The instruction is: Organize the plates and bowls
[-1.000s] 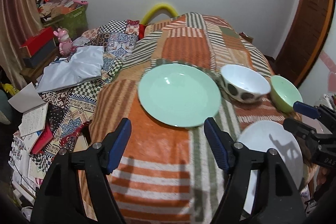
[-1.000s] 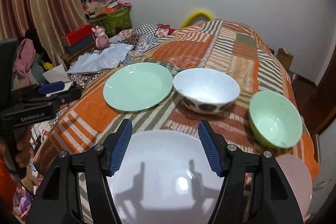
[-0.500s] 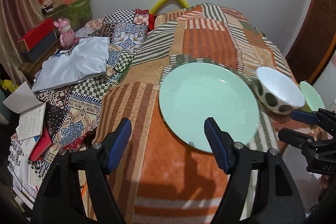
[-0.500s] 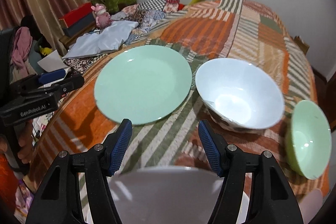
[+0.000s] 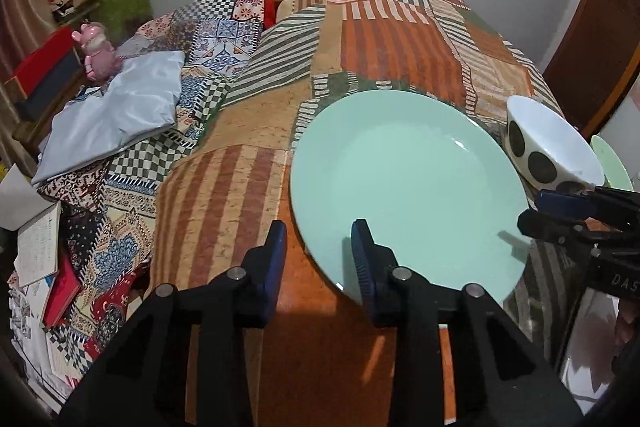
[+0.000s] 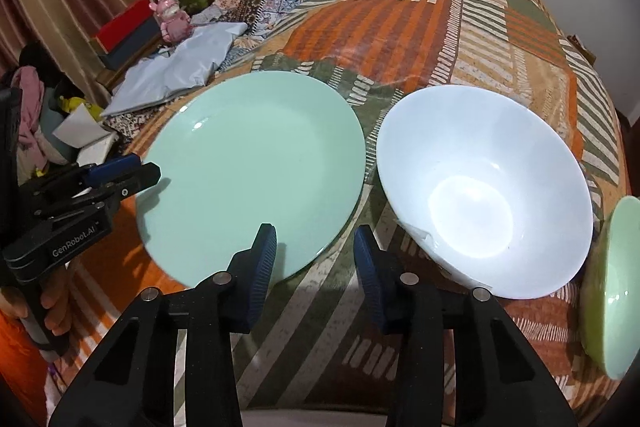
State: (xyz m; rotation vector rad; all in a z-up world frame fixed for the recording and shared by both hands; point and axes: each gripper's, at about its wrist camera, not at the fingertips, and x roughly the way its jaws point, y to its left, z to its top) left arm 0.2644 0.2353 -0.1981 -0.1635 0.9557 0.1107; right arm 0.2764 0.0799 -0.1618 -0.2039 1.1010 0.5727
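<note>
A pale green plate (image 5: 408,187) (image 6: 252,167) lies flat on the striped orange blanket. To its right stand a white bowl with dark spots (image 5: 548,147) (image 6: 484,187) and a light green bowl (image 6: 608,287). My left gripper (image 5: 318,251) hovers over the plate's near left rim. Its jaws are closing, and the gap between them is narrow with no pad pressing on the rim. My right gripper (image 6: 316,251) hovers at the plate's near right rim beside the white bowl. Its jaws are also closing and grip nothing. A white plate (image 5: 588,339) shows at the lower right.
The blanket (image 5: 400,39) covers a bed that drops off at the left, where a grey cloth (image 5: 116,115), a pink toy (image 5: 96,51), books (image 5: 36,247) and a red box (image 5: 40,63) lie. A wooden door (image 5: 592,39) stands at the right.
Both grippers have come forward and down toward the green plate, which now looks much larger. Both pairs of jaws have narrowed a good deal. The white plate has slipped below the right wrist view.
</note>
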